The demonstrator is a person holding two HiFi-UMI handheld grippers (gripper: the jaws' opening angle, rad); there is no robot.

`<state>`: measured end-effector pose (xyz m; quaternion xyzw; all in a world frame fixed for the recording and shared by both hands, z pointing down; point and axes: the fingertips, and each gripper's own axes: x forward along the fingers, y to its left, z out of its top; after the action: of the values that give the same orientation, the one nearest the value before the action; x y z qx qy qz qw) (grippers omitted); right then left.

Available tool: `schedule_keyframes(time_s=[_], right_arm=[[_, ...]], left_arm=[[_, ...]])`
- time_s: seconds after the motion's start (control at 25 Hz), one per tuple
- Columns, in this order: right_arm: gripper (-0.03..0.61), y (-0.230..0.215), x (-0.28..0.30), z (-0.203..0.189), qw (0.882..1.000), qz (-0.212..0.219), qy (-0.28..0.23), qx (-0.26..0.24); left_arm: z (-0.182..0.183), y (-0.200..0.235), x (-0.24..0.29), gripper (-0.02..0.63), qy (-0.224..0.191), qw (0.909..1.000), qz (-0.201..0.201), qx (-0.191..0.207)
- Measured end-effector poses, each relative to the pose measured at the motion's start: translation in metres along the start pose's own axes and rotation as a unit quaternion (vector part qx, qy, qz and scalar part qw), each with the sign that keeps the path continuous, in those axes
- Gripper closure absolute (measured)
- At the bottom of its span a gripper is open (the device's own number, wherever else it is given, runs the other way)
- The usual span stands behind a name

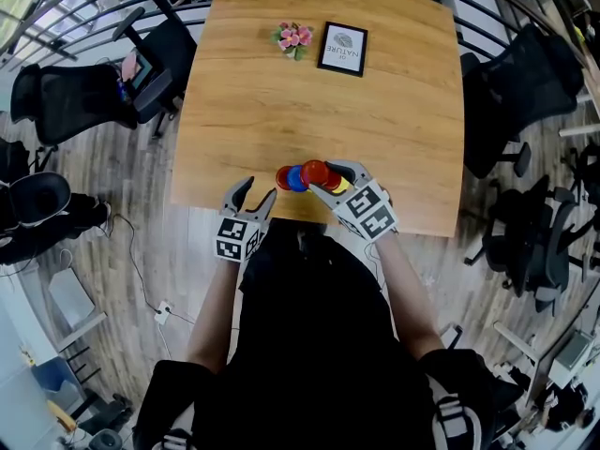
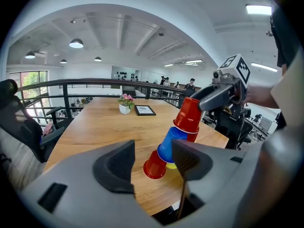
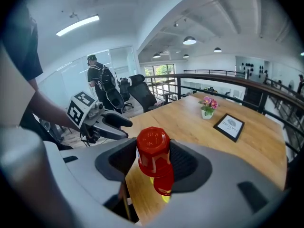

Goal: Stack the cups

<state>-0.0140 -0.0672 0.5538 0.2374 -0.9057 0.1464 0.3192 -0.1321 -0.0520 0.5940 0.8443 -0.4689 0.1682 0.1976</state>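
Right tool is clamped on an upturned red cup, held tilted over the near edge of the surface. Just below it a blue cup, a lower red cup and a yellow cup are bunched and touching; how they nest cannot be told. Left tool has its jaws apart with nothing between them, just beside the cluster.

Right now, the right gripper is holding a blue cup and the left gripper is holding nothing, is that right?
Not quite. The right gripper is holding a red cup, not a blue one. The right gripper view shows it clamped between the jaws. The blue cup is just beneath it. The left gripper is holding nothing, as you said.
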Motion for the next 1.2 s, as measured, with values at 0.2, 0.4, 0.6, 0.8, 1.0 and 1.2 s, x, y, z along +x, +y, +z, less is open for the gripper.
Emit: schedule_keyframes(time_s=[0.2, 0.4, 0.6, 0.8, 1.0, 1.2], right_arm=[[0.345, 0.006, -0.001, 0.001, 1.000, 0.002, 0.005, -0.009], [0.316, 0.009, -0.001, 0.000, 1.000, 0.006, -0.004, -0.022], [0.298, 0.009, -0.004, 0.002, 1.000, 0.002, -0.010, -0.024], [0.287, 0.012, -0.008, 0.007, 0.999, 0.003, -0.029, -0.031], [0.284, 0.010, -0.016, -0.004, 0.999, -0.003, -0.035, -0.030], [0.310, -0.002, -0.034, -0.022, 0.998, -0.024, -0.052, 0.000]], left_arm=[[-0.001, -0.003, -0.003, 0.350, -0.001, 1.0000, -0.003, 0.000], [-0.002, -0.005, -0.004, 0.350, 0.000, 1.0000, -0.004, 0.001], [-0.002, -0.004, -0.004, 0.350, 0.000, 1.0000, -0.003, 0.003], [0.001, -0.003, -0.005, 0.350, -0.006, 1.0000, -0.002, 0.005], [0.005, -0.003, -0.006, 0.350, -0.012, 0.9999, 0.001, 0.007], [0.009, -0.005, -0.012, 0.358, -0.018, 0.9997, 0.007, 0.012]])
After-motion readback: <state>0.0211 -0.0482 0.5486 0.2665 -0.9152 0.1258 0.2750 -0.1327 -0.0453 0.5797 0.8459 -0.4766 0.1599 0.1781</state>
